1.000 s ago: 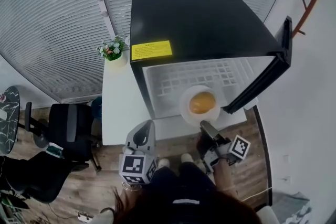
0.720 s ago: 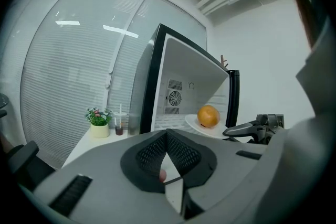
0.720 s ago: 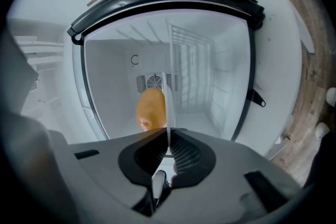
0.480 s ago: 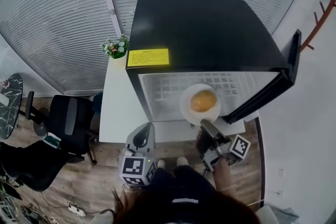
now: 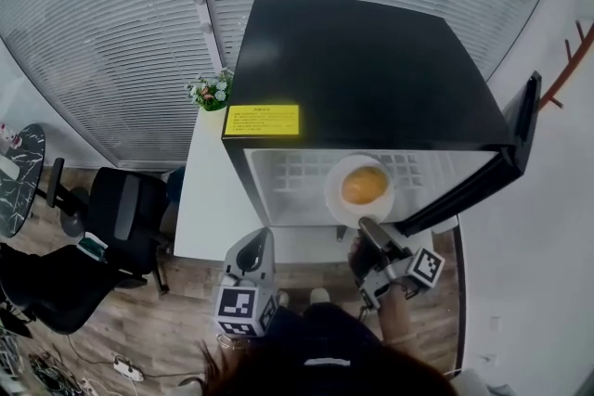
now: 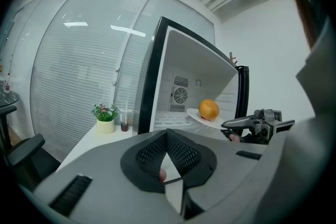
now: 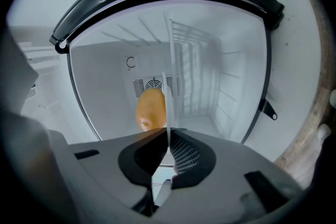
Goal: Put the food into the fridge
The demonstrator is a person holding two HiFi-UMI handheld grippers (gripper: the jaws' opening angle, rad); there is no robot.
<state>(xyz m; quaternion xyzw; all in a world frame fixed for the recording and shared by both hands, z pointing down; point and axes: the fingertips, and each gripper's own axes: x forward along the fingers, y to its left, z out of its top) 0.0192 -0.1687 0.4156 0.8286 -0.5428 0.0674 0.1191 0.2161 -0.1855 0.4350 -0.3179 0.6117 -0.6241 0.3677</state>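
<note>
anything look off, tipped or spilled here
Nothing stands out. The orange sits in the middle of the plate, there is no spill, and the right gripper grips the plate's rim at the mouth of the open fridge.

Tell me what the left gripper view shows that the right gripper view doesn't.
Left gripper view only: the plant and cup on the white table, the blinds, and the right hand-held gripper seen from the side, shut on the plate's near rim.

Right gripper view only: the plate edge-on between that hand-held gripper's own jaws, and a wire rack inside the fridge.

Both: the orange on the plate, and the fan vent in the fridge's back wall.
</note>
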